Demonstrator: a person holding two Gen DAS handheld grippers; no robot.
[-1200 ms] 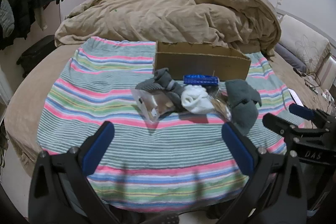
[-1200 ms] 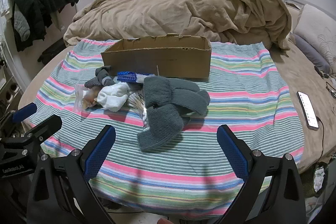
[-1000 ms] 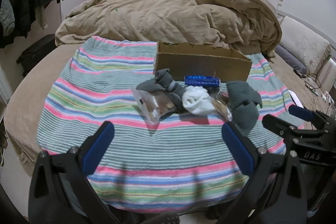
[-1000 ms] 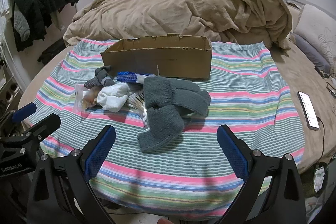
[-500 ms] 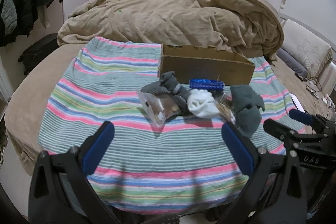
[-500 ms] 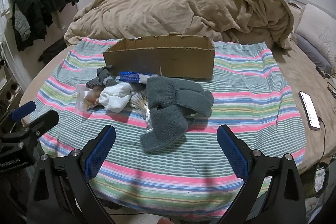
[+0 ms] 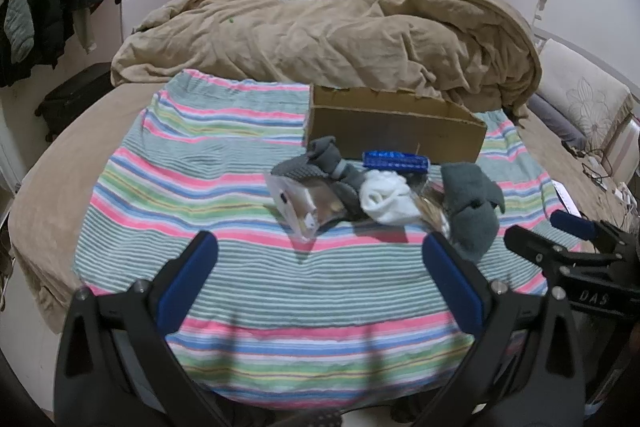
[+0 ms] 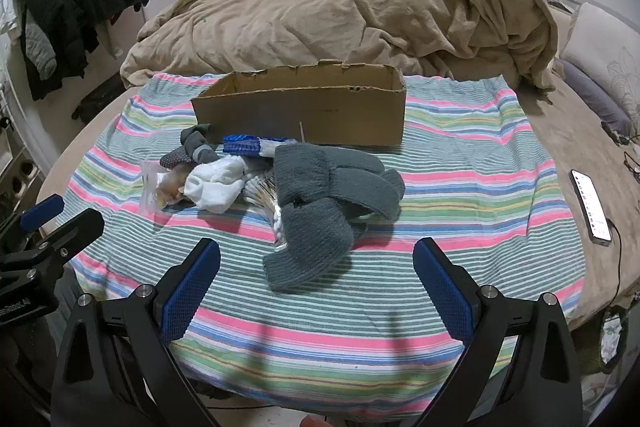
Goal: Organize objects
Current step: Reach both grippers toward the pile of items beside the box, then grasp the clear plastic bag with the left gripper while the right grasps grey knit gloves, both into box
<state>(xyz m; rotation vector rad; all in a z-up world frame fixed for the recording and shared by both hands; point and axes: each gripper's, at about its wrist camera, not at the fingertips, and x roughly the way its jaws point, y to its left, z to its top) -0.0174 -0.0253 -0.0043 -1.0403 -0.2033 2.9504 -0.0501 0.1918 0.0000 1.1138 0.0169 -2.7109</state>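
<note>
Honestly nothing is grasped yet, so the risks are all ahead of me. My left tongs point(image 7: 318, 261) hang released, jaws spread wide, above the near edge of the striped blanket point(image 7: 192, 163) on the bed, well short of the pile. Going left to right: the clear plastic bag point(image 7: 301, 203) lies at the pile's left end, slick and flat, and I'd judge it could slip from the pads or drag the small grey socks point(image 7: 326, 163) lying against it. Next the white sock point(image 7: 386, 197), touching the blue brush-like item point(image 7: 395, 160) behind it; a wide bite could snag both at once. Then a crinkly packet point(image 8: 262, 193), half hidden under the big grey knit socks point(image 8: 320, 203), so lifting those may flip it off the pile. My right tongs point(image 8: 316, 277) are likewise released, jaws apart, near that knit bundle but not touching. The cardboard box point(image 8: 300, 111) stands open just behind the pile; it looks light, so a bump could shove it across the soft blanket. Far right, a phone point(image 8: 591, 205) on its cable lies well apart, safe unless I swing wide.
</note>
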